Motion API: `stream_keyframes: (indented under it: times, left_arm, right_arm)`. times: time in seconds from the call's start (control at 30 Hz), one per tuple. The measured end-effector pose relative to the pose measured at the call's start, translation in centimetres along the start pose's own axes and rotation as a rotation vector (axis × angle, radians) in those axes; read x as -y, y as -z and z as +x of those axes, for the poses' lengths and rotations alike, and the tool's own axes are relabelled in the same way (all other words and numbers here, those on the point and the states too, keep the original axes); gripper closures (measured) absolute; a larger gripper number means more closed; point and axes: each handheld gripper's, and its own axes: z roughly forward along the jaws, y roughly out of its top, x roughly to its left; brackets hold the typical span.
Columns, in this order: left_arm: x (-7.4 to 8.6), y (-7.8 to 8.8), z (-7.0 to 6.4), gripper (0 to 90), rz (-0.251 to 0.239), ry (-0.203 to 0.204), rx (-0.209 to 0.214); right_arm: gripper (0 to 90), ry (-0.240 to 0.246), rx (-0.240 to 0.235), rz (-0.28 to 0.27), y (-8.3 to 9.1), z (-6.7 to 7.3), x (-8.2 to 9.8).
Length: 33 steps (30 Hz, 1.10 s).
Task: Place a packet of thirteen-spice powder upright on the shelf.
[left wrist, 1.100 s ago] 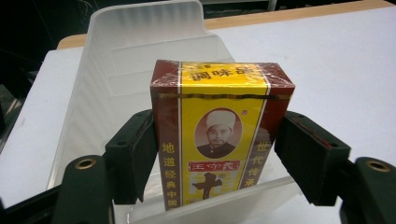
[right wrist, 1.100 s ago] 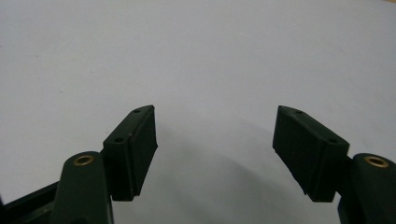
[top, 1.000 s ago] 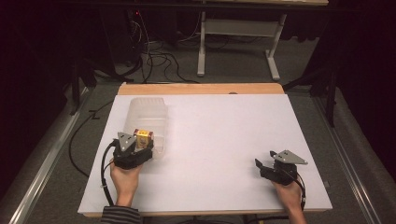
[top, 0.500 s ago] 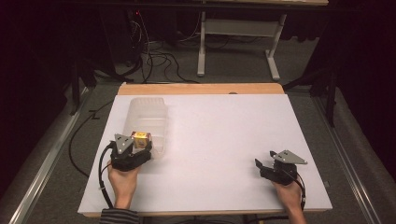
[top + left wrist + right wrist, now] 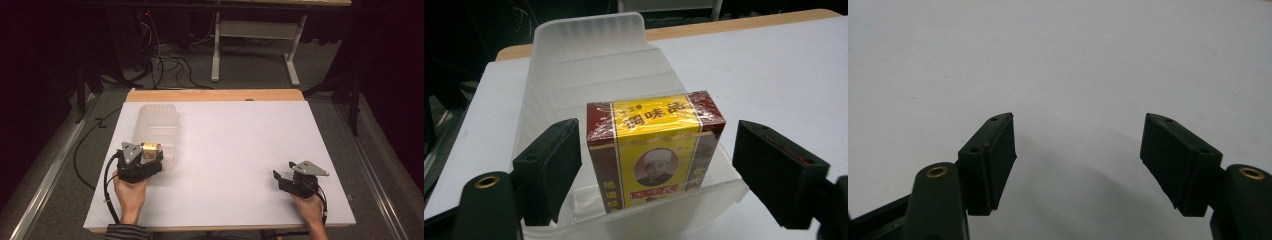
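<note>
Between the left gripper's [image 5: 656,165] spread jaws, like the right's [image 5: 1078,165], stands a yellow-and-maroon box [image 5: 655,152].

left gripper [image 5: 141,161]: jaws apart | right gripper [image 5: 296,183]: jaws apart, low

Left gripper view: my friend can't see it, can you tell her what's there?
A red and yellow box stands in the near end of a clear plastic bin. The left gripper's black fingers are open on either side of the box, on a white table.
</note>
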Motion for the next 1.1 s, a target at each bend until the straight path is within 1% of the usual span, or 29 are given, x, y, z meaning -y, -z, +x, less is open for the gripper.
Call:
stream_keyframes:
  times: [0.17, 0.2, 0.27, 0.3, 0.47, 0.57, 0.63, 0.73, 0.87, 1.07, 1.1]
  left_arm:
    - [-0.5, 0.1, -0.3, 19.1, -0.007, -0.003, 0.008]
    - [-0.7, 0.0, -0.4, 19.1, -0.008, 0.001, 0.012]
    - [-1.0, -0.1, -0.4, 19.1, -0.010, -0.005, 0.009]
    - [-1.1, -0.1, -0.5, 19.2, -0.014, 0.001, 0.011]
    - [-1.5, -0.2, -0.7, 19.4, -0.020, -0.003, 0.016]
    - [-2.1, -0.2, -1.3, 19.6, -0.031, -0.012, 0.033]
    - [-2.4, -0.2, -1.7, 19.8, -0.037, -0.010, 0.043]
    - [-2.4, -0.2, -2.0, 20.2, -0.034, -0.006, 0.056]
    - [-2.3, -0.3, -2.3, 20.5, -0.029, -0.005, 0.062]
    - [-2.1, -0.3, -3.5, 21.2, -0.028, -0.009, 0.098]
    - [-2.1, -0.3, -3.5, 21.3, -0.028, -0.009, 0.098]
  right_arm:
    - [30.5, -0.002, 0.000, -0.002, 0.0, 0.0, 0.0]
    - [30.4, -0.001, 0.000, -0.002, 0.0, 0.0, 0.0]
    - [30.4, -0.001, -0.001, -0.001, 0.0, 0.0, 0.0]
    - [30.4, -0.001, -0.002, -0.001, 0.0, 0.0, 0.0]
    - [30.4, -0.003, 0.000, 0.003, 0.0, 0.0, 0.0]
    - [30.4, -0.001, 0.000, 0.002, 0.0, 0.0, 0.0]
    - [30.4, -0.001, 0.000, 0.002, 0.0, 0.0, 0.0]
    - [30.4, 0.002, 0.000, 0.004, 0.0, 0.0, 0.0]
    - [30.4, -0.002, 0.000, 0.003, 0.0, 0.0, 0.0]
    - [30.4, -0.002, 0.000, 0.002, 0.0, 0.0, 0.0]
    - [30.4, -0.002, 0.000, 0.002, 0.0, 0.0, 0.0]
